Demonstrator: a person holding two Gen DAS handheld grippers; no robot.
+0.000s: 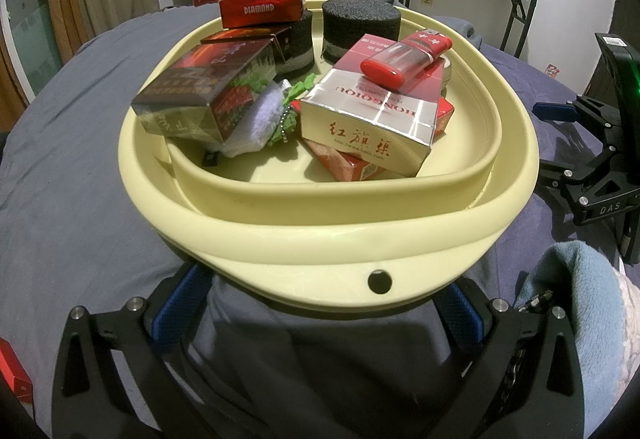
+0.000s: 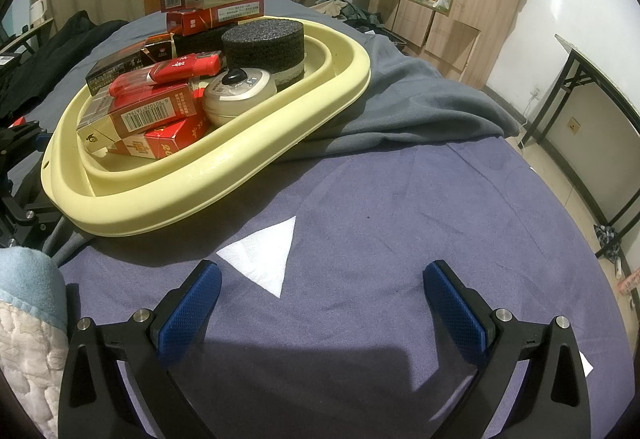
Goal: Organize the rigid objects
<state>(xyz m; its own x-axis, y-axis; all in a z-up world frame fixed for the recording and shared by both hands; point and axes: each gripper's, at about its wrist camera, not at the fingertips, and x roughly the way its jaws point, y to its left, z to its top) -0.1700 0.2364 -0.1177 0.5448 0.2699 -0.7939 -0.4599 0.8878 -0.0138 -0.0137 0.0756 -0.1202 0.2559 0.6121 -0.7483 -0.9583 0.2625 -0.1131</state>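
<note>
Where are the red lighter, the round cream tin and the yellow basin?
red lighter (image 1: pixel 404 57): left wrist view, clear middle body.
round cream tin (image 2: pixel 240 95): right wrist view, lid top.
yellow basin (image 2: pixel 256 159): right wrist view, outer rim.

A pale yellow plastic basin (image 1: pixel 516 143) sat on a grey-blue bedsheet (image 1: pixel 72 175), its near rim just ahead of the left gripper (image 1: pixel 316 315). Inside, at the back, two black foam cylinders (image 1: pixel 362 25) stood side by side; two red cigarette packs (image 1: pixel 260 9) were stacked on the left one. At the front right, a silver-and-red cigarette carton (image 1: pixel 372 119) rested on flatter red packs (image 1: pixel 348 163), with a red plastic lighter case (image 1: pixel 404 59) on top. At the front left a dark glossy box (image 1: pixel 200 91) leaned over a white fluffy pouch (image 1: pixel 260 119). A round cream-coloured tin (image 2: pixel 240 95) lay right of the carton. The right gripper (image 2: pixel 322 303) hung over the sheet, right of the basin, a white triangular patch (image 2: pixel 268 255) between them.
</note>
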